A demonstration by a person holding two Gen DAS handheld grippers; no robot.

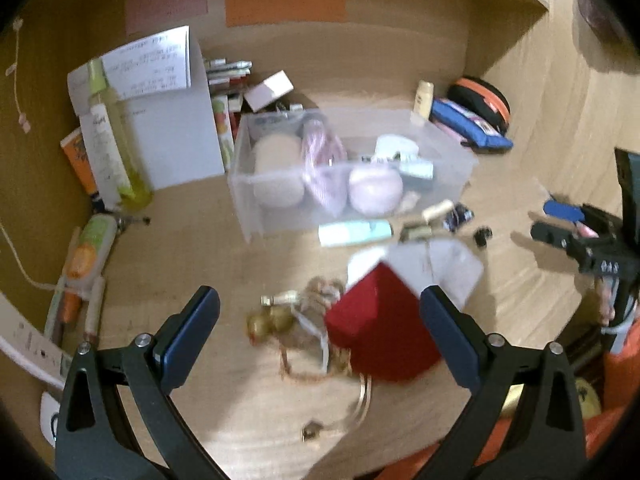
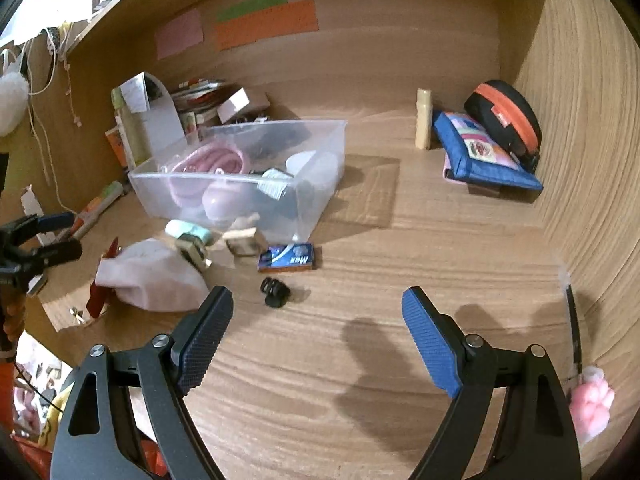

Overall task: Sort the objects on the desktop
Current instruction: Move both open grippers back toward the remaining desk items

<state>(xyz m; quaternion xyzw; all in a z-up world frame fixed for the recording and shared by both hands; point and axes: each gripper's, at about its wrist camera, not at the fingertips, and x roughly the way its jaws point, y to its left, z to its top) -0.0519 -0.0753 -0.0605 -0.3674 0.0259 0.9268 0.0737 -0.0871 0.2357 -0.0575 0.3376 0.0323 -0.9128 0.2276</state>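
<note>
Left wrist view has the left gripper (image 1: 320, 312) spread wide over the wooden desk (image 1: 200, 248), nothing pinched between the blue pads. A red box (image 1: 380, 324) sits tilted right by the inner face of its right finger; can't tell if it actually touches, the shot is blurry. Just left of the box there's a tangle of twine and small gold beads (image 1: 296, 320), and a white cloth (image 1: 448, 264) lies behind the box.

Further back is the clear plastic bin (image 1: 452, 156), already holding a pink coiled cable (image 1: 324, 168), a pale purple round thing (image 1: 376, 190) and a beige round thing (image 1: 278, 172). A mint tube (image 1: 356, 232) lies on the desk just in front of the bin.

Right wrist view: the right gripper (image 2: 318, 312) is also wide open and holding nothing, hovering over bare desk with its shadow underneath. Ahead of its left finger sits a small black clip (image 2: 275, 291), and a bit beyond that a blue card pack (image 2: 289, 257), near the bin's front corner. Back right, well apart from the bin, a blue pouch (image 2: 486, 156) leans against a black case with an orange zipper (image 2: 506, 118), and a cream bottle (image 2: 424, 124) stands just left of them.
</note>
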